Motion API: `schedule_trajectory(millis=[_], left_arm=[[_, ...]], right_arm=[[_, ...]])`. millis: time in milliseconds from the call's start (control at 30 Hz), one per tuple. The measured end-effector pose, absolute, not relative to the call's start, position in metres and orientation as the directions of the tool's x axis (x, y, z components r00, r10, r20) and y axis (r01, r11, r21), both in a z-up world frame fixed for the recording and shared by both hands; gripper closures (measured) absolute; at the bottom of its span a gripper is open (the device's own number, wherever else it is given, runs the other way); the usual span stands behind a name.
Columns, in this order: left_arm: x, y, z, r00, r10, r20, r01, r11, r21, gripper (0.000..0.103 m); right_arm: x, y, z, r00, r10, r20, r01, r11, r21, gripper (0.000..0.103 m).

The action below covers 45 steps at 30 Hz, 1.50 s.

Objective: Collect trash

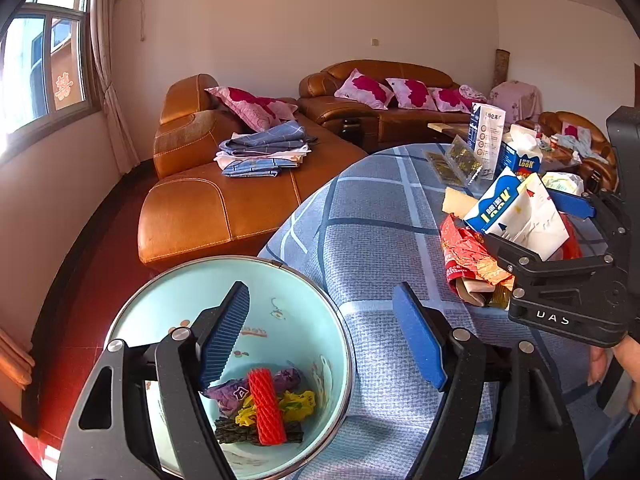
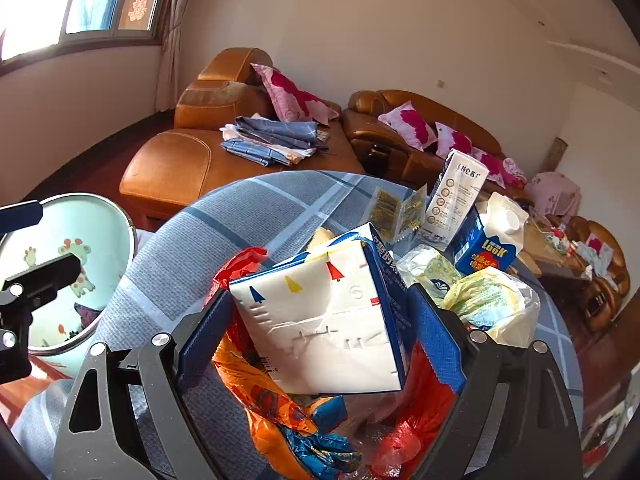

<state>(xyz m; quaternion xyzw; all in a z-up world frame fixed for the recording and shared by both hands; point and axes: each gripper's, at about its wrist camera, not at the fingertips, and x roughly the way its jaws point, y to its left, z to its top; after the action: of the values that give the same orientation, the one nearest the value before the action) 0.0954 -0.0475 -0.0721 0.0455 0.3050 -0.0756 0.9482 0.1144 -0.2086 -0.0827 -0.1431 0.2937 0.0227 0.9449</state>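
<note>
My left gripper (image 1: 324, 336) is open and empty, hanging over the rim of a pale blue bin (image 1: 320, 292) at the table's edge; the bin also shows in the right wrist view (image 2: 120, 216). In the bin lie a red foam net (image 1: 266, 406) and crumpled purple and yellow wrappers. My right gripper (image 2: 320, 340) is shut on a flattened white and blue milk carton (image 2: 324, 320), held above crumpled red and orange wrappers (image 2: 260, 392). From the left wrist view this gripper (image 1: 560, 224) holds the carton (image 1: 520, 216) over the red wrapper (image 1: 468, 256).
The table has a blue-grey checked cloth (image 1: 380, 216). At its far side stand a blue LOOK carton (image 2: 488, 240), a tall white carton (image 2: 456, 204), gold sachets (image 2: 396, 208) and crumpled plastic bags (image 2: 488, 300). A brown leather sofa (image 1: 224, 208) with folded cloths stands behind.
</note>
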Motion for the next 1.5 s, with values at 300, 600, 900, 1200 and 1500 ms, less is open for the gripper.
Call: schedule_trajectory(millis=[300,600,900,1200,1500], left_arm=[[0.093,-0.058,-0.071,0.796,-0.155,-0.585,0.208,0.978,0.023,0.03],[0.094,-0.068,-0.075,0.784,-0.165,-0.598,0.229,0.973,0.031,0.029],[0.091,-0.106,-0.076,0.737,-0.275,-0.617,0.339,0.941,-0.013,0.027],[0.096,-0.155,-0.097,0.677,-0.297,-0.673,0.41,0.912,0.01,0.029],[0.087,-0.154,-0.094,0.646,-0.35,-0.679,0.482,0.876,0.005,0.094]], right_arm=[[0.103,-0.221,-0.071,0.83,0.052,-0.555,-0.168,0.973,-0.16,0.071],[0.088,-0.237,-0.075,0.81,0.072,-0.582,-0.179,0.976,-0.128,0.073],[0.053,-0.278,-0.07,0.84,-0.004,-0.542,-0.063,0.992,-0.105,0.042],[0.035,-0.318,-0.073,0.845,-0.077,-0.529,0.058,0.997,-0.054,0.034],[0.034,-0.328,-0.073,0.85,-0.074,-0.522,0.087,0.996,0.001,0.029]])
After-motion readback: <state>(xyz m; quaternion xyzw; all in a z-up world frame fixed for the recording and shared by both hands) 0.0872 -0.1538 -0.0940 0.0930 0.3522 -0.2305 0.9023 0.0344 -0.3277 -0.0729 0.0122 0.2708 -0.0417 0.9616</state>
